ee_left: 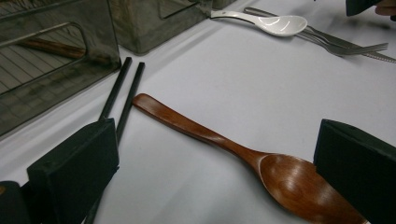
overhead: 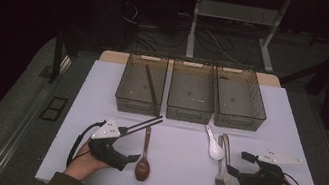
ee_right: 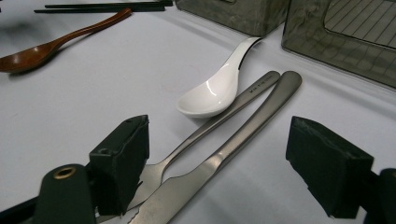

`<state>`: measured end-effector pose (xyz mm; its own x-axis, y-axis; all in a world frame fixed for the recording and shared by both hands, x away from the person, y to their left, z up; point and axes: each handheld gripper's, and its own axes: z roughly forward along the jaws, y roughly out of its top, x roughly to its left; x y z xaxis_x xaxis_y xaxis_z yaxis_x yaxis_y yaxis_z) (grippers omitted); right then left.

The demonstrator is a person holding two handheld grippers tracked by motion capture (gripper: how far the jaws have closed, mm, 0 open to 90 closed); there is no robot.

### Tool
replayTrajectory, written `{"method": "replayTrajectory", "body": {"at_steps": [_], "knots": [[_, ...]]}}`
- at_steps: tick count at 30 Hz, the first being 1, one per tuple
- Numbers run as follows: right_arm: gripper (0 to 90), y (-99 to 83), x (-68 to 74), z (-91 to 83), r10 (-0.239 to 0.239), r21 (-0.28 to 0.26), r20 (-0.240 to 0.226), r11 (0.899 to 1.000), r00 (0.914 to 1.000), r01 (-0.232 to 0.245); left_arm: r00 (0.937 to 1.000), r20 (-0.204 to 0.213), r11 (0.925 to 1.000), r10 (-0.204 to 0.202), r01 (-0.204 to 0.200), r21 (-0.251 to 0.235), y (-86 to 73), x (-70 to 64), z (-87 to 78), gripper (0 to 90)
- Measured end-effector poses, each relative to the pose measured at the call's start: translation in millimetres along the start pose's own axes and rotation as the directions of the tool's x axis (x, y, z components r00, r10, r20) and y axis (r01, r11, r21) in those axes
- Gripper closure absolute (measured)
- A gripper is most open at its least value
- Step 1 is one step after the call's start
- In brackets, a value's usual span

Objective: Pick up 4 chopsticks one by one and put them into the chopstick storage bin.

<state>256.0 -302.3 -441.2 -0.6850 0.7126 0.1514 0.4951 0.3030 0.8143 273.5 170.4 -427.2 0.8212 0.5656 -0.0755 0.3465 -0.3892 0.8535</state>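
The left gripper [overhead: 130,159] rests low at the lower left of the high view, jaws spread wide and holding nothing. In the left gripper view, the wooden spoon [ee_left: 243,156] lies on the table between the two jaws, bowl toward the lower right, handle running to the upper left. Just beside the handle tip lie two black chopsticks [ee_left: 122,93], parallel, passing next to the left-hand jaw.

The right gripper [overhead: 236,165] sits at the lower right of the high view, jaws likewise wide apart and empty. In the right gripper view, a fork [ee_right: 215,126] and a knife [ee_right: 233,149] lie side by side between the jaws, handles pointing to the upper right. A white spoon [ee_right: 215,91] rests against the fork handle, bowl down-left.

The surface is a white sheet [overhead: 175,165] covering the table [overhead: 110,56], whose pale wooden edge shows at the far side. Three clear bins [overhead: 191,97] stand in a row along the upper centre of the sheet; the leftmost holds one brown stick [overhead: 152,89] laid diagonally.

The room is dark. Beyond the table, white desk legs [overhead: 194,26] and loose cables [overhead: 211,42] lie on a grey floor [overhead: 7,112]. A black frame [overhead: 53,107] lies on the floor at the left.
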Motion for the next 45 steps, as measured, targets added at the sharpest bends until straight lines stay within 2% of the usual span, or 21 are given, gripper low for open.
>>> {"method": "replayTrajectory", "body": {"at_steps": [7,16,22,31,38,45], "knots": [[21.1,0.1,-0.9,-0.1,0.007,0.0,0.002,1.0,1.0,-0.007,0.9996,-0.027,1.0,0.006,-0.006,0.0,3.0,10.8,-5.2,0.0],[21.0,-0.3,-1.7,0.9,0.009,0.003,0.0,1.0,1.0,-0.009,0.9978,-0.066,1.0,-0.007,0.006,-0.006,4.9,29.2,-11.1,1.1],[21.1,-0.5,-1.9,1.1,0.011,0.003,0.0,1.0,0.9999,-0.011,0.9964,-0.078,0.9994,-0.034,0.034,-0.005,4.2,44.5,-16.5,5.8],[21.1,-0.9,-2.4,2.2,0.016,0.008,0.0,1.0,0.9999,-0.016,0.9945,-0.085,0.9981,-0.061,0.062,0.003,5.6,62.1,-17.4,19.9],[21.1,-1.2,-3.5,2.8,0.019,0.011,0.003,1.0,0.9998,-0.019,0.9944,-0.088,0.998,-0.058,0.06,0.019,4.1,70.4,-9.3,31.9],[21.1,-1.6,-4.2,3.0,0.028,0.013,0.005,1.0,0.9996,-0.028,0.9964,-0.069,0.9972,-0.051,0.054,0.052,4.1,77.5,0.5,52.0]]}}
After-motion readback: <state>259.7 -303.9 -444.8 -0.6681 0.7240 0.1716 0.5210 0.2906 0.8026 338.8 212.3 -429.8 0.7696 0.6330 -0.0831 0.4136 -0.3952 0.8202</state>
